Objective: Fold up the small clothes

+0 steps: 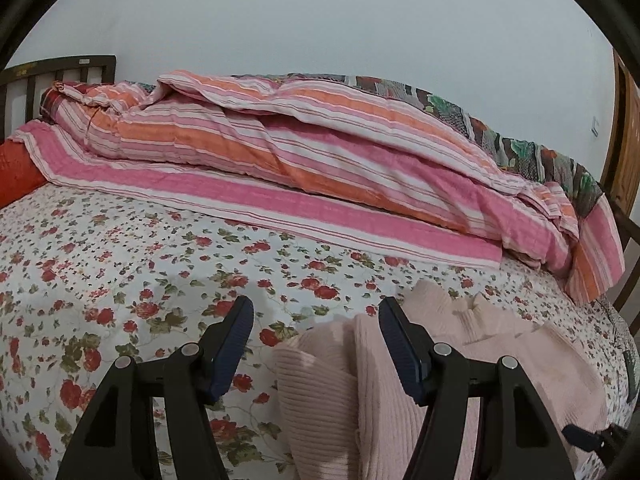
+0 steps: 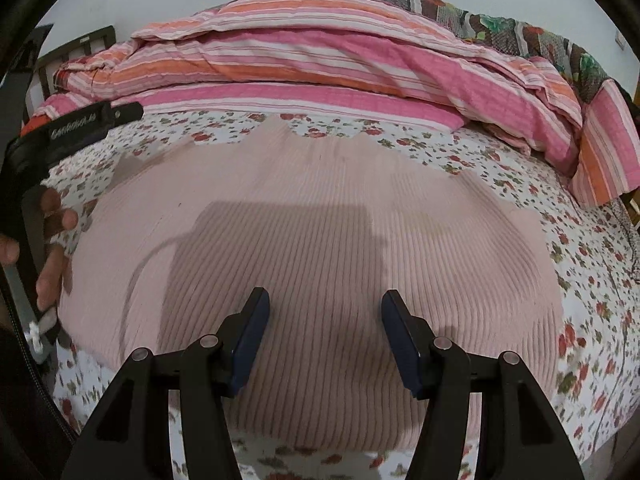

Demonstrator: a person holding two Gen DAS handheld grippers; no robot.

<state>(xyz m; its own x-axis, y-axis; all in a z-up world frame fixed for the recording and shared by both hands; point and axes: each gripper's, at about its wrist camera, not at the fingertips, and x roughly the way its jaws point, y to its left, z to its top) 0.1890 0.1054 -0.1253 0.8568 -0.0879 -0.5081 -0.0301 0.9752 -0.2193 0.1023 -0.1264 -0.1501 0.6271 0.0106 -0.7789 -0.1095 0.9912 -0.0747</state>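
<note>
1. The pink ribbed sweater (image 2: 320,240) lay spread flat on the bed, directly ahead of and beneath the right gripper (image 2: 325,340), its ribs running away from the fingers toward the far edge of the garment.
2. The knit was pale pink, fine-ribbed, with a dark shadow of the gripper cast across its middle; its far edge looked uneven against the sheet.
3. In the left wrist view the same sweater (image 1: 400,380) appeared bunched and folded over itself, lying under and to the right of the left gripper (image 1: 316,344), with a ribbed cuff or hem just ahead of the right finger.
4. The left gripper's fingers were spread wide, holding nothing; the left finger hung over bare sheet, the right finger over the knit.
5. The right gripper's fingers were likewise spread apart and empty above the sweater.
6. The left hand (image 2: 52,240) showed at the far left of the right wrist view, wrapped around the black handle of its gripper beside the sweater's edge.
7. The floral bedsheet (image 1: 120,280), white with red roses and green leaves, covered the bed all around the garment.
8. Beyond both grippers a pink-and-orange striped quilt (image 1: 280,140) lay heaped along the far side, with a patchwork floral blanket (image 1: 500,136) behind it.
9. A dark slatted headboard (image 1: 60,68) stood far left against a pale wall (image 1: 320,20), and a wooden door (image 1: 628,140) showed far right.
</note>
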